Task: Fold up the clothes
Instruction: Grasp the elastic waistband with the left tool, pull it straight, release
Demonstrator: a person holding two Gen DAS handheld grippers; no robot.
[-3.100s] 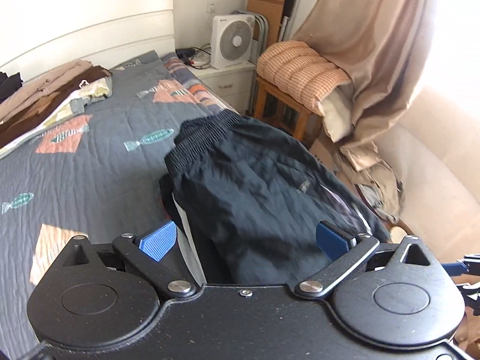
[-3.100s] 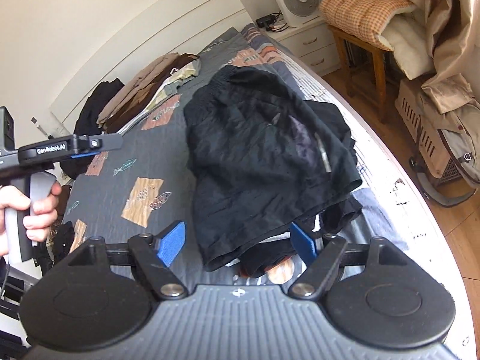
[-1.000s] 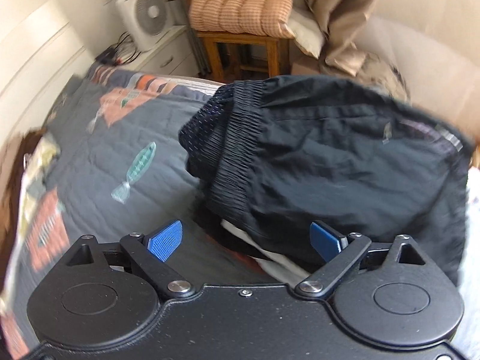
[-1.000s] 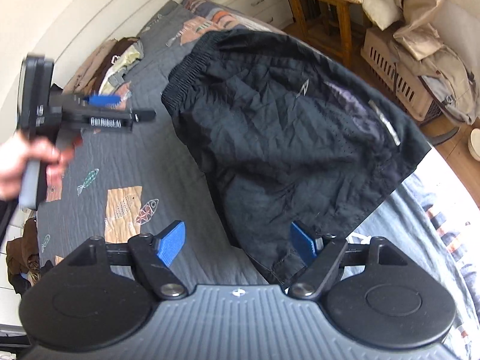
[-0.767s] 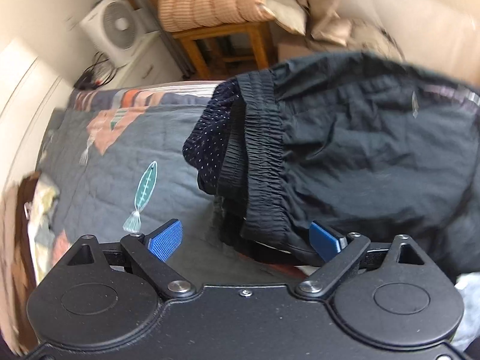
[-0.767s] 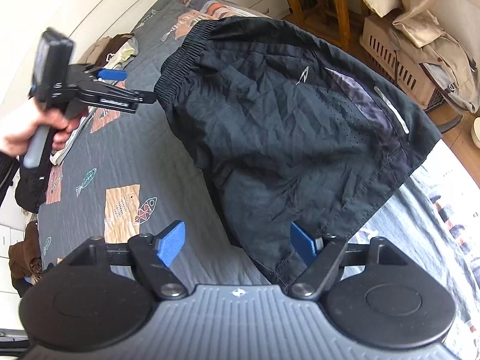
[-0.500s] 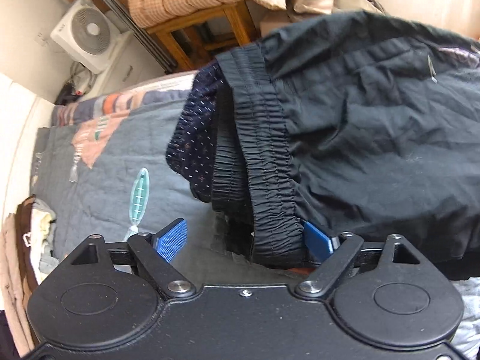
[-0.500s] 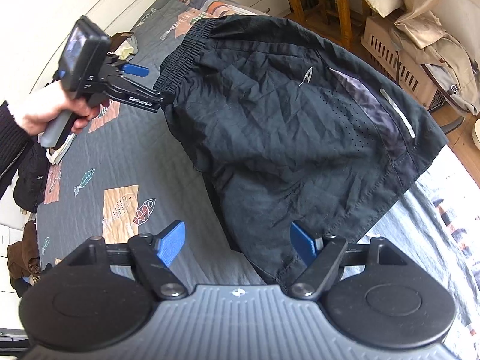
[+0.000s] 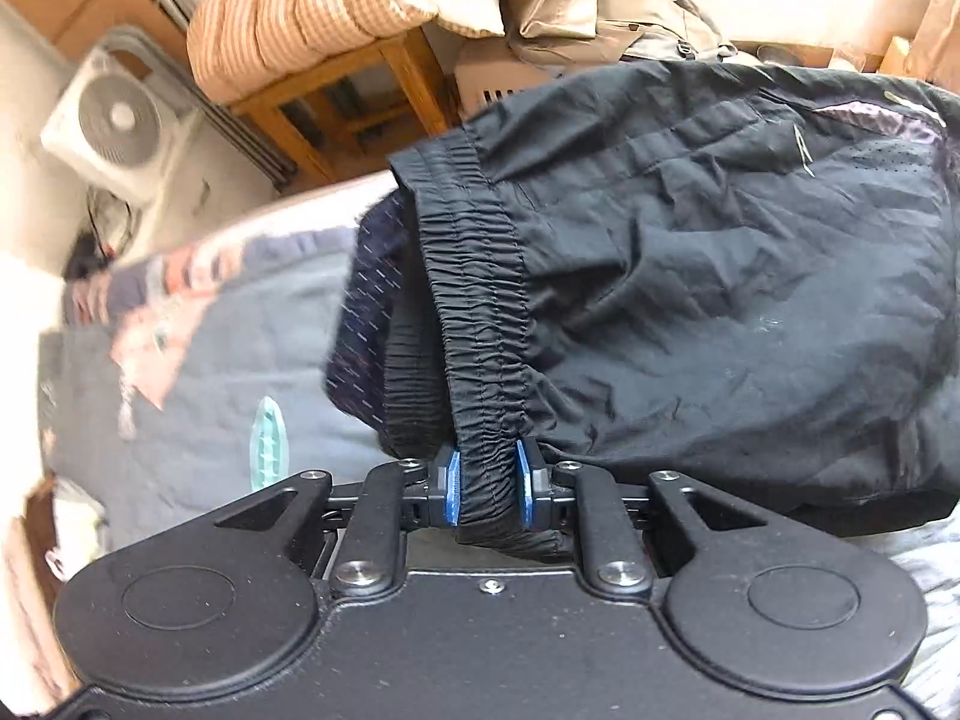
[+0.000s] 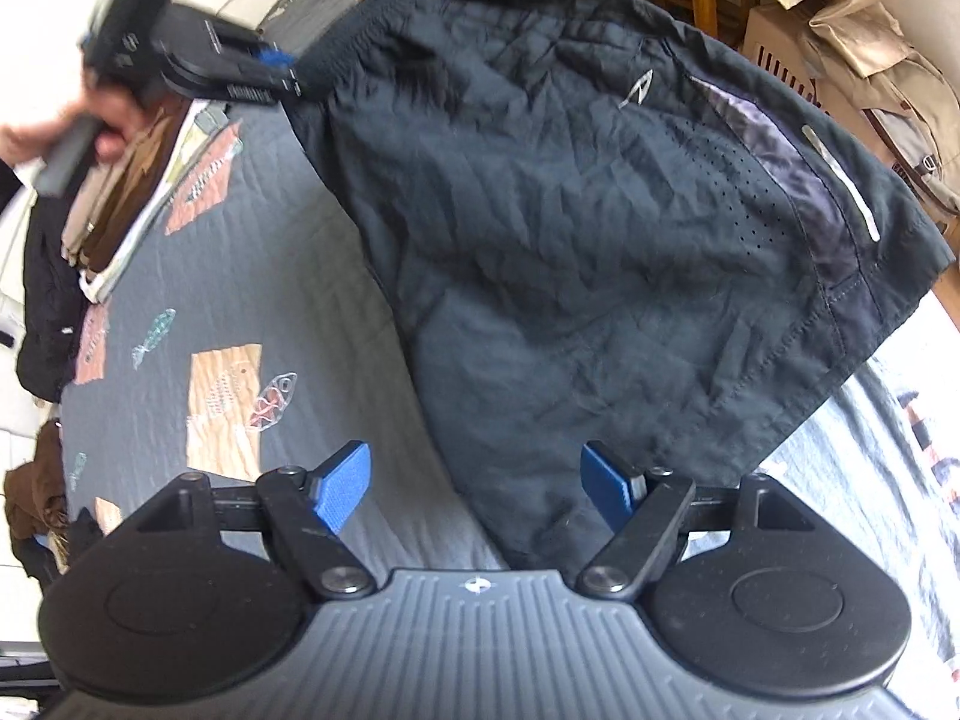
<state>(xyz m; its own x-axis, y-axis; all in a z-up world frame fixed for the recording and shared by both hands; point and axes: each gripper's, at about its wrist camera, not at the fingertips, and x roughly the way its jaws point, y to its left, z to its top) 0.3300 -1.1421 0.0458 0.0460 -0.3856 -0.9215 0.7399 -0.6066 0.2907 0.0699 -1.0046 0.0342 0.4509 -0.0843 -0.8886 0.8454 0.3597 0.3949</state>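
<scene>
While the left gripper (image 9: 487,489) is closing its ribbed blue pads on the gathered elastic waistband (image 9: 480,324), with that band pinched between them, the right gripper (image 10: 474,489) is hanging with its jaws spread wide and nothing pressed by either pad. The shorts (image 10: 600,228) are lying crumpled across the bed (image 10: 252,276), reaching toward its right edge; they are thin, wrinkled black cloth with a perforated panel, a shiny grey stripe and a small pale logo. Their hem is sitting between the right gripper's blue pads, though the pads are standing apart from it. A dotted navy lining (image 9: 372,300) is showing just inside the waistband. The bed's quilt is grey, stitched in lines, and patched with fish shapes and orange blocks. A hand (image 10: 66,132) is holding the left gripper's handle near the far left edge, beside a flat stack of folded brown and cream clothes (image 10: 126,198).
</scene>
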